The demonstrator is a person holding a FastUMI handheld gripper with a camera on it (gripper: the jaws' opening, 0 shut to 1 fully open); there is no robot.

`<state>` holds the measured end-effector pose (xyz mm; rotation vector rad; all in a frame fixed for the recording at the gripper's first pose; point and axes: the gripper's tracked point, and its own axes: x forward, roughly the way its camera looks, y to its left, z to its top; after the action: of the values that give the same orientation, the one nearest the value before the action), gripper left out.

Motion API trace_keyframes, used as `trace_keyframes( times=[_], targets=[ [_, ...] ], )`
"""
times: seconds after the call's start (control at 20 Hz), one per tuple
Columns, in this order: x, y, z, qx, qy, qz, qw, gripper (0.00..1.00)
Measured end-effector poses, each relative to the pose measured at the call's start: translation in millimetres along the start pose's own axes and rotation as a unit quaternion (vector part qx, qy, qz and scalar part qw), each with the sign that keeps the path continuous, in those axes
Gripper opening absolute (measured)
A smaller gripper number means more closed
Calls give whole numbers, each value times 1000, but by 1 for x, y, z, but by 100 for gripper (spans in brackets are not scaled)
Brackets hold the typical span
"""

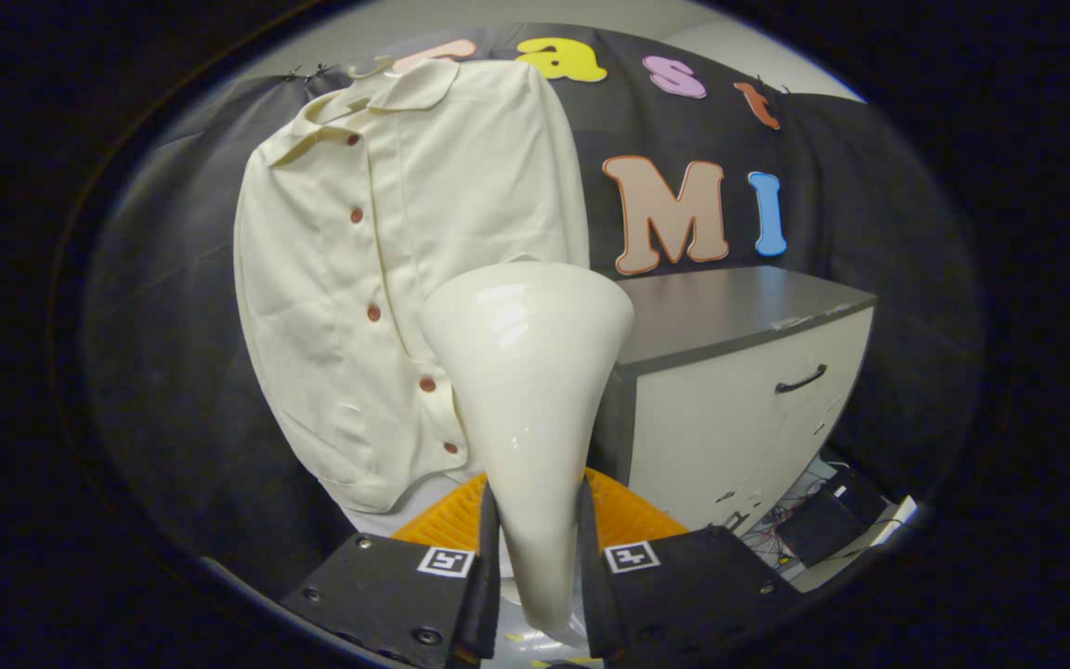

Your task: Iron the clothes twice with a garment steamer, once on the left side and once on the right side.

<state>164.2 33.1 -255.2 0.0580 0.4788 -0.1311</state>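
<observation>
A cabinet (739,409) with a grey top and a pale front stands right of centre, a dark curved handle (801,379) on the front's upper right. At lower centre an orange ribbed basket (623,520) sits just left of the cabinet's base. At lower right, tangled cables (790,506) lie on the floor beside a black box (828,525).
</observation>
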Motion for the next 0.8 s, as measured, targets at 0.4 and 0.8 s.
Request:
trace_keyframes(
  times=[0.4,0.8],
  targets=[
    [-43,-75,98,15,-53,-21,998,37],
    [-13,-178,165,9,-76,-23,997,37]
  ],
)
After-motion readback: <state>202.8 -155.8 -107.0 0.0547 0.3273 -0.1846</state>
